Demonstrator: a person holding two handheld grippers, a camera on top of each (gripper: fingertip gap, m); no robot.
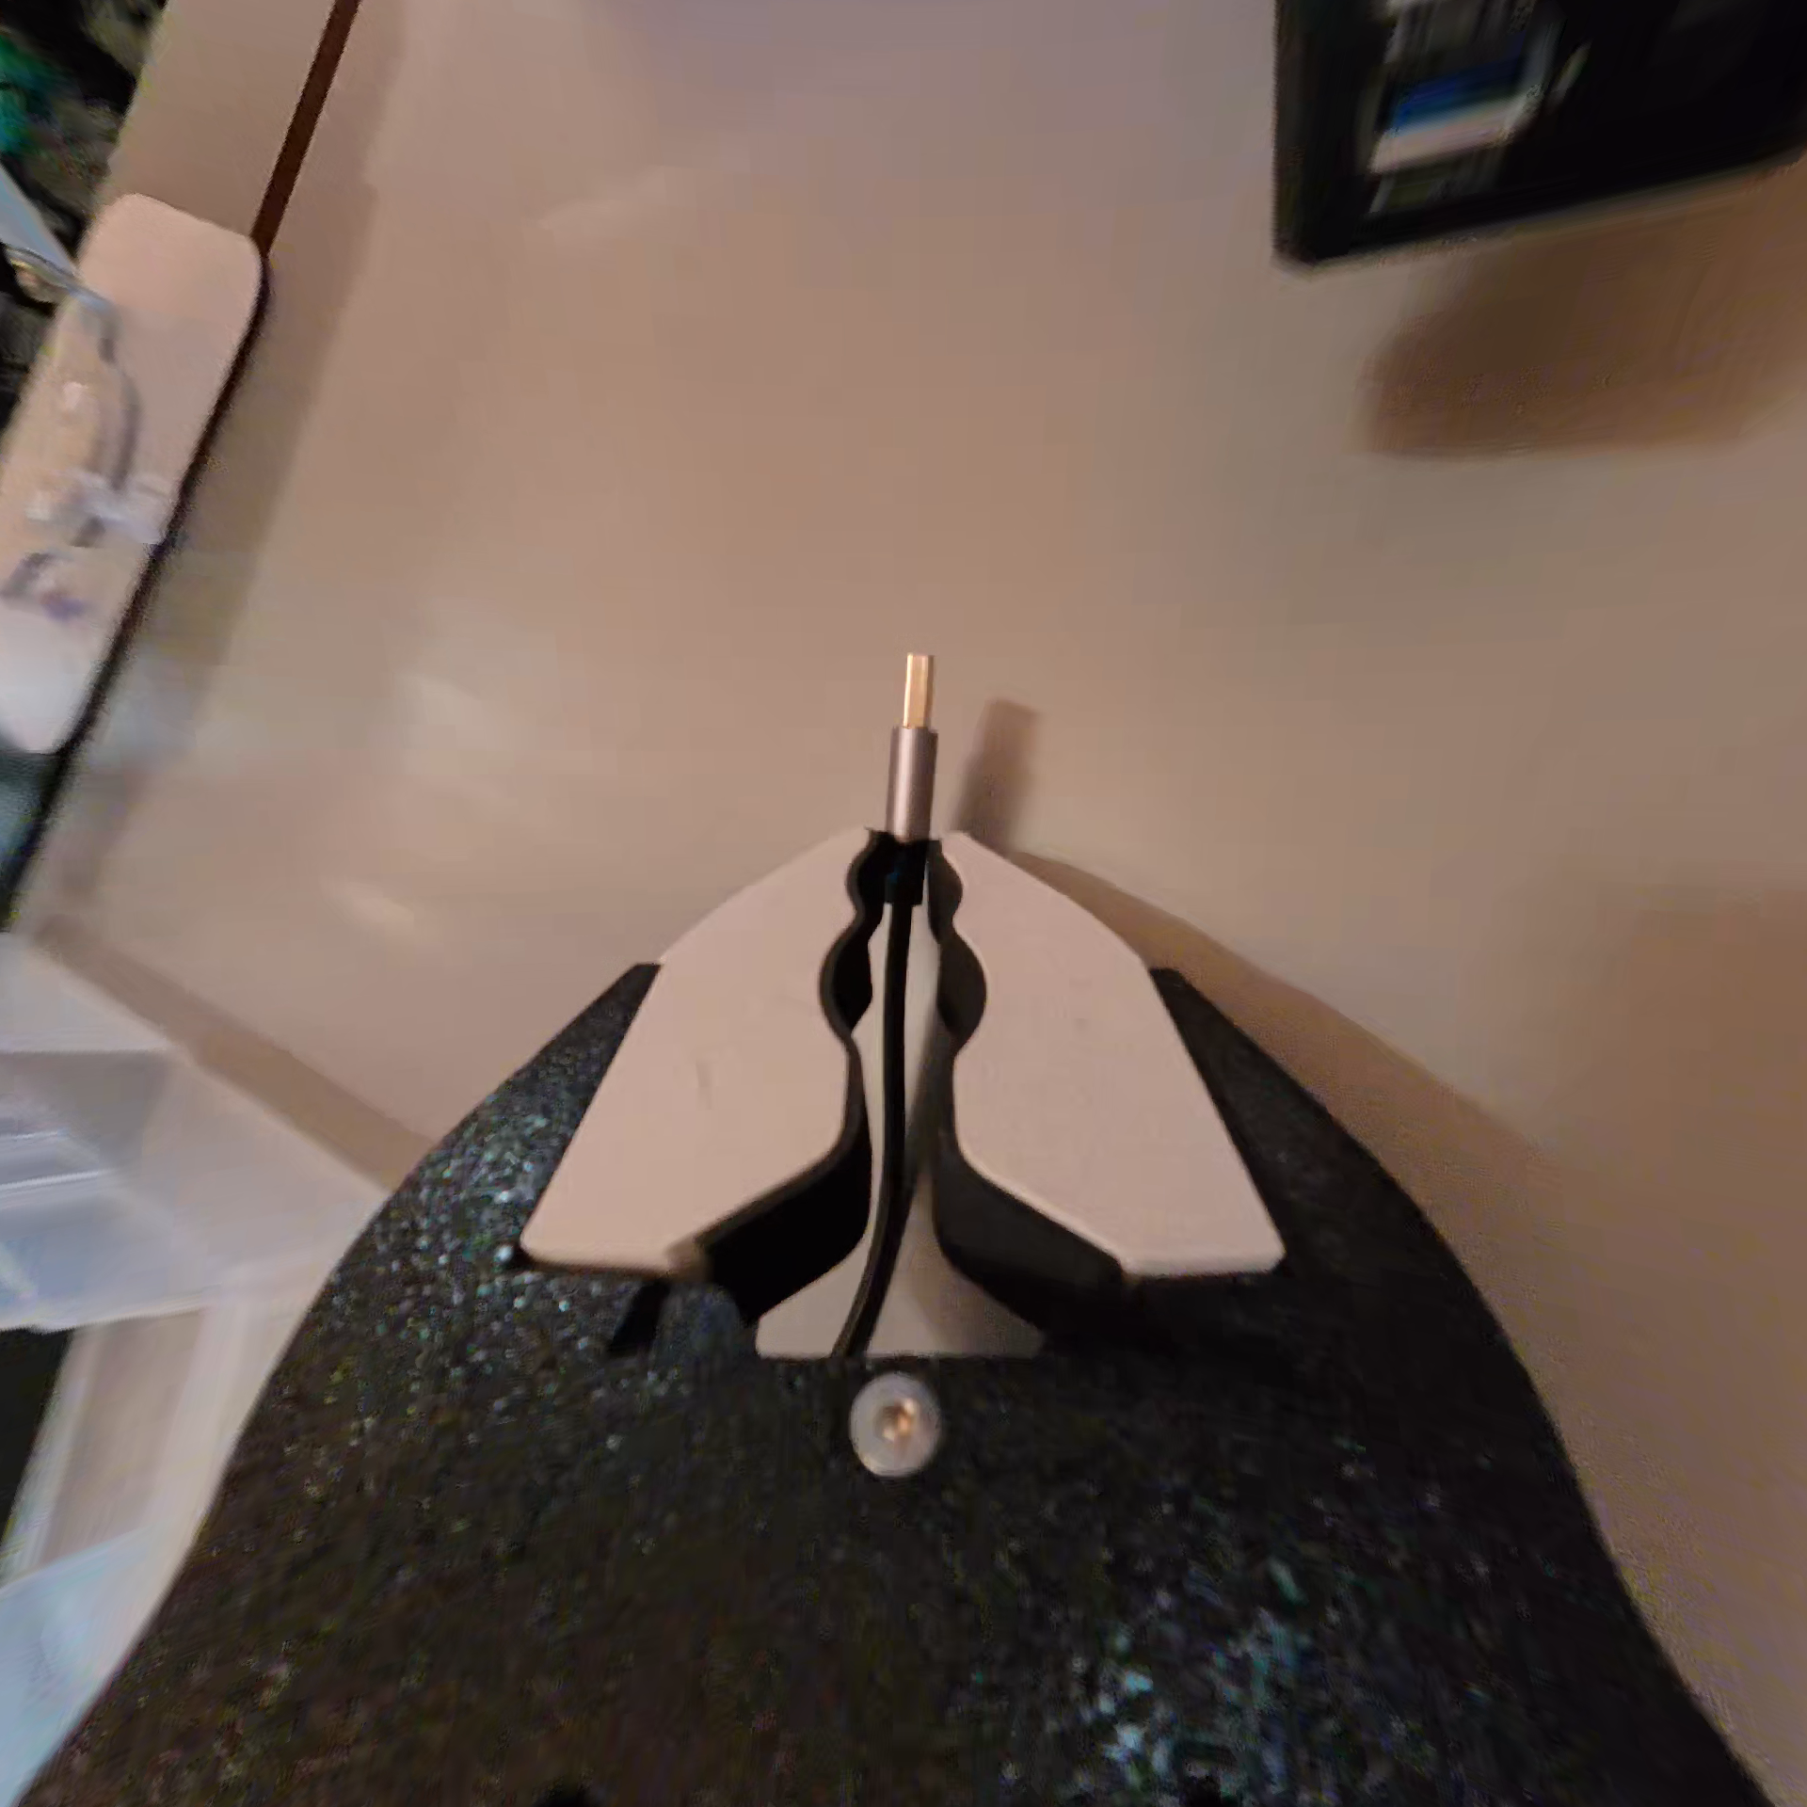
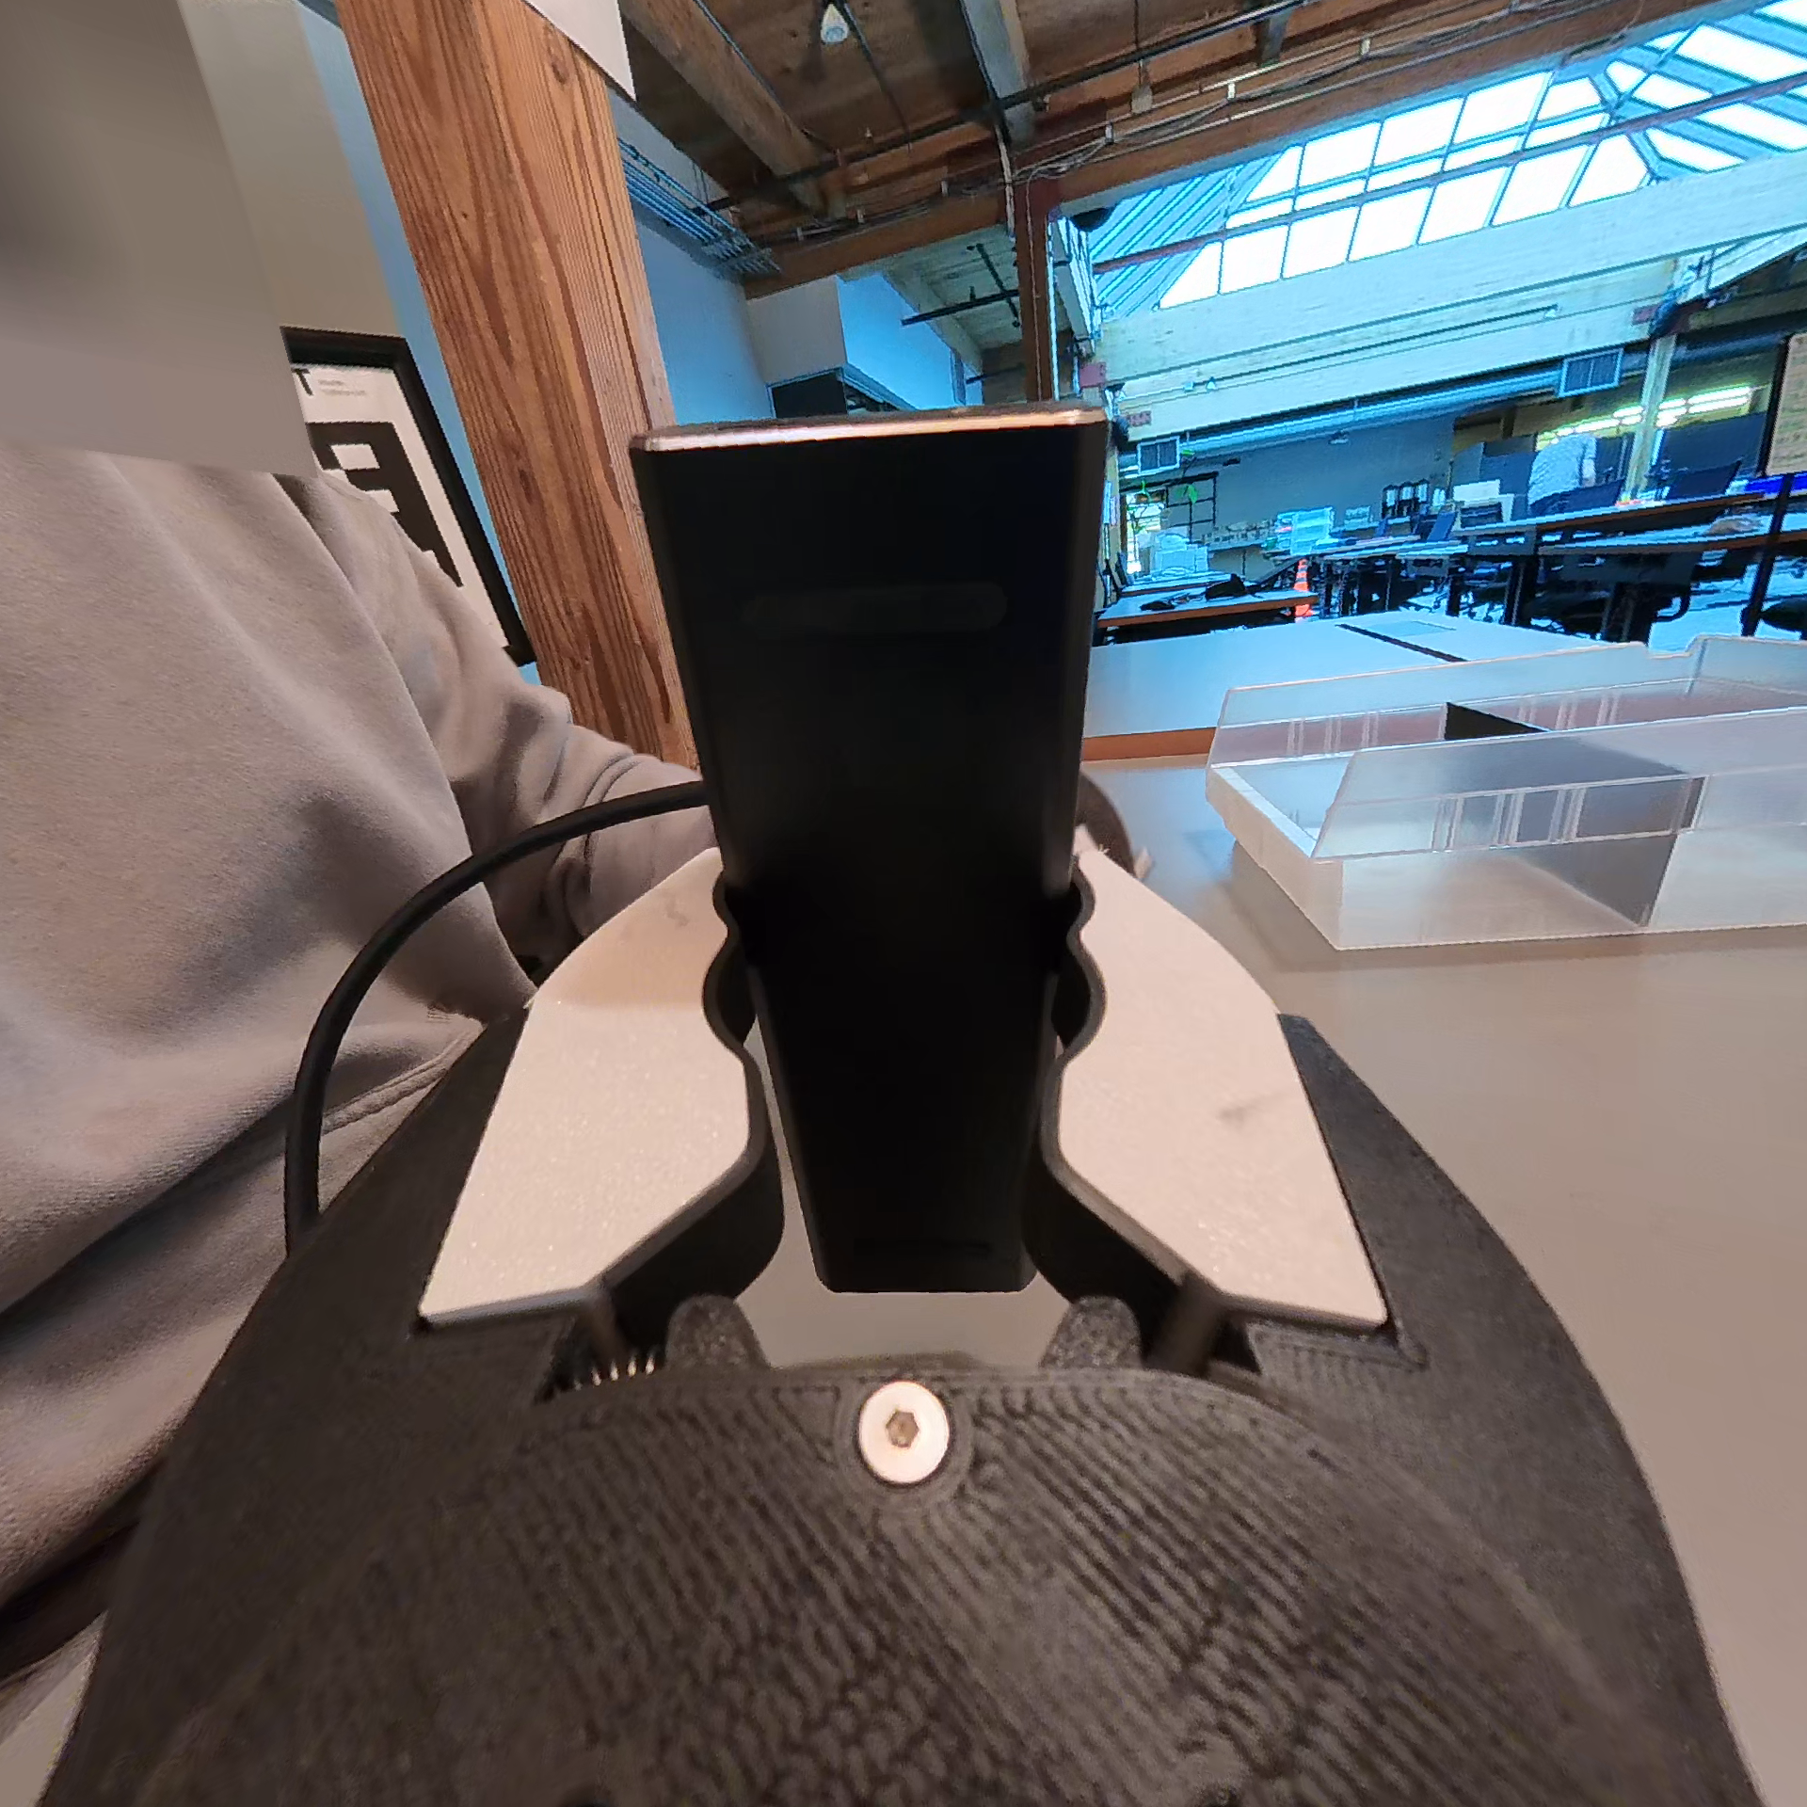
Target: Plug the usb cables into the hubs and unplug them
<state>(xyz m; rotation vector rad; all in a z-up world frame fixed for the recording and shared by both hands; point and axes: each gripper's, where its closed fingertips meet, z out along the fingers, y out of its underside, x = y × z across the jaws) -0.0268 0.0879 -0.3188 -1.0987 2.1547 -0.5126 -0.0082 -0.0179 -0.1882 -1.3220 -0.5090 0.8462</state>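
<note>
Left wrist view: left tool (image 1: 909,841) closed tight at its tips on a usb cable (image 1: 895,1076). The plug (image 1: 913,758), grey sleeve with a gold-coloured metal end, sticks straight out past the fingertips. The black cord runs back between the two fingers toward the camera. The plug hangs over a bare beige tabletop (image 1: 782,440) and casts a shadow just to its right. Top right corner: the blurred end of a black hub (image 1: 1525,117), well apart from the plug. Left edge: blurred clear plastic bins (image 1: 88,1173).

Right wrist view: right tool (image 2: 895,900) partly closed, fingers clamped on both sides of a black hub (image 2: 870,782) held upright, with a lighter metal edge along its top. A black cable (image 2: 391,939) loops out from behind the hub on the left. Grey sleeve (image 2: 225,831) of a person on the left. Clear plastic bins (image 2: 1525,792) on the tabletop (image 2: 1564,1124) at right. Wooden post (image 2: 508,342) behind.
</note>
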